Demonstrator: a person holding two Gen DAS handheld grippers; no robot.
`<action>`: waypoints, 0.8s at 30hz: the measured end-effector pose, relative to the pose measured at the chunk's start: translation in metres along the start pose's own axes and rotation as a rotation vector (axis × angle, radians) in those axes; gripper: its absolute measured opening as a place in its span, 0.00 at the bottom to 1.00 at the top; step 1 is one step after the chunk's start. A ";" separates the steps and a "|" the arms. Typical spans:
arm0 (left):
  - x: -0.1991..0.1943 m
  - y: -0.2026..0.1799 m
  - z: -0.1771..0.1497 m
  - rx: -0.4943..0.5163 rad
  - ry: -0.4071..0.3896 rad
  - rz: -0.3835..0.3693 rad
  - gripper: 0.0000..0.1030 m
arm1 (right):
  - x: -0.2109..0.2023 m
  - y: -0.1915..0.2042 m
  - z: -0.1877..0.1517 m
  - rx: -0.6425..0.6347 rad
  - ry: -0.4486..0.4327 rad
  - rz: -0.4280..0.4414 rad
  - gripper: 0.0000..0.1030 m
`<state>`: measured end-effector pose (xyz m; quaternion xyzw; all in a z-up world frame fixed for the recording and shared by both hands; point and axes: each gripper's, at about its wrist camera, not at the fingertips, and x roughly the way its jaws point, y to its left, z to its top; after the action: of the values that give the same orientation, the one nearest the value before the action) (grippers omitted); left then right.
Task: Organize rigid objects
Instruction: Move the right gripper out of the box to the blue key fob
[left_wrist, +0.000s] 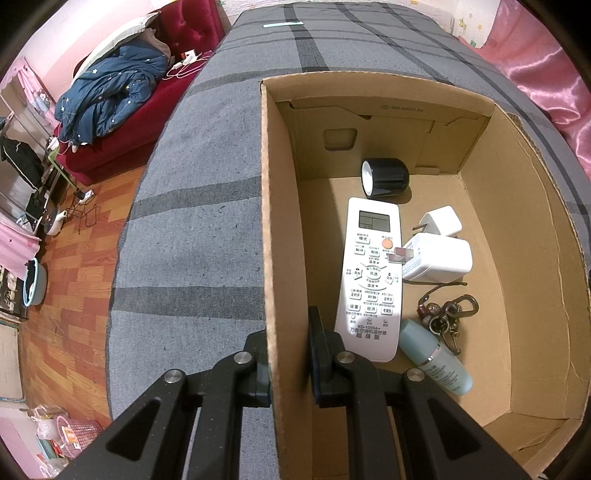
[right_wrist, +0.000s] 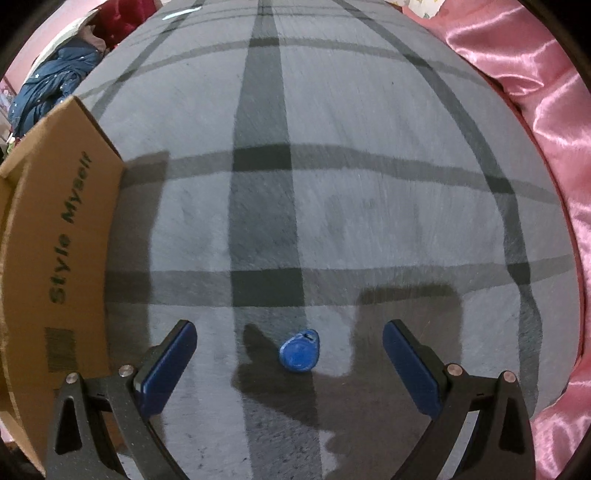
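Your left gripper (left_wrist: 288, 354) nearest lens: jaws clamped on near wall of cardboard box (left_wrist: 546, 236), one finger outside, one inside. Box sits on grey checked cloth (left_wrist: 192, 229). Inside box: white remote (left_wrist: 371, 280), black cup (left_wrist: 386, 177) on its side, two white chargers (left_wrist: 437, 258), keyring (left_wrist: 448, 314), pale green bottle (left_wrist: 436, 356). Your right gripper (right_wrist: 290, 347): jaws wide, blue key fob (right_wrist: 300, 350) on cloth between fingers, untouched. Box just left.

Remote (left_wrist: 371, 280) lies in the box (left_wrist: 282, 221), chargers (left_wrist: 437, 258) to its right; key fob (right_wrist: 299, 350) on the bed (right_wrist: 369, 184), right of the box.
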<state>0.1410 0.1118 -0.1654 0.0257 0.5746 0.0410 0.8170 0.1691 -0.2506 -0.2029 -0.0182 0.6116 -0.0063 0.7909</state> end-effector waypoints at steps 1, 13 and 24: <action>0.000 0.000 0.000 0.000 0.000 0.000 0.13 | 0.004 -0.002 -0.001 0.004 0.005 -0.001 1.00; 0.000 0.001 0.000 0.000 -0.001 0.000 0.13 | 0.041 -0.009 -0.014 -0.005 0.067 -0.034 1.00; 0.000 0.002 0.000 0.001 -0.001 0.001 0.13 | 0.057 -0.018 -0.020 0.003 0.090 -0.017 1.00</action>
<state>0.1410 0.1134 -0.1656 0.0265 0.5741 0.0410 0.8173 0.1645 -0.2711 -0.2627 -0.0221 0.6465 -0.0150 0.7625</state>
